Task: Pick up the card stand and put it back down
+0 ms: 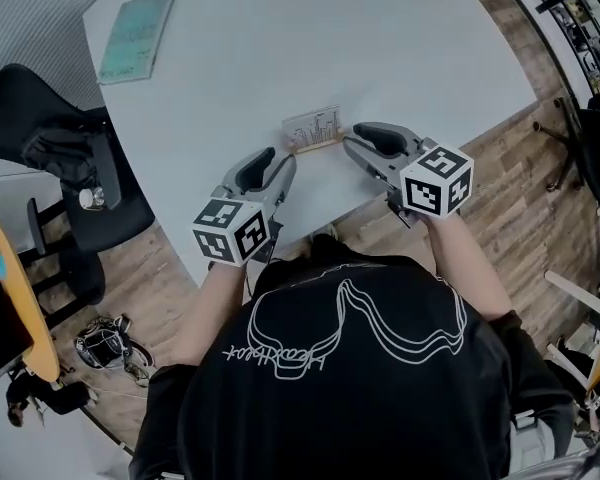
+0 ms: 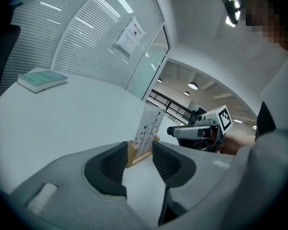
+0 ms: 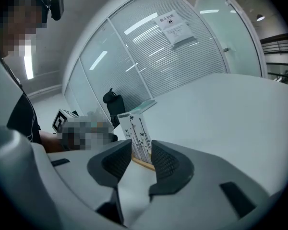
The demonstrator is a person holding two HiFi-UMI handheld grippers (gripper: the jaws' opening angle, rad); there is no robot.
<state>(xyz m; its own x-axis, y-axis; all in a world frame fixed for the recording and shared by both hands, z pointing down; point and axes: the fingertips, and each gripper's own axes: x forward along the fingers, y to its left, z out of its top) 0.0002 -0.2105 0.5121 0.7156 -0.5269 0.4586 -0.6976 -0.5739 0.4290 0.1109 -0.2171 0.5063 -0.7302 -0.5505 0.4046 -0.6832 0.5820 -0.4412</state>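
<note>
The card stand (image 1: 313,130) is a white printed card upright in a wooden base, standing on the white table (image 1: 280,48) near its front edge. My left gripper (image 1: 286,163) is just left of and nearer than the stand, and my right gripper (image 1: 349,141) is close at its right end. In the left gripper view the stand (image 2: 150,127) rises just beyond the open jaws of the left gripper (image 2: 140,151), untouched by the pads. In the right gripper view the right gripper (image 3: 141,151) also stands open, with the stand (image 3: 137,131) just past its tips. Neither gripper holds anything.
A teal book (image 1: 135,36) lies at the table's far left. A black chair (image 1: 70,158) stands left of the table, with a bag (image 1: 105,346) on the wooden floor and an orange round table (image 1: 15,298) at the left edge. The table's curved front edge runs just under the grippers.
</note>
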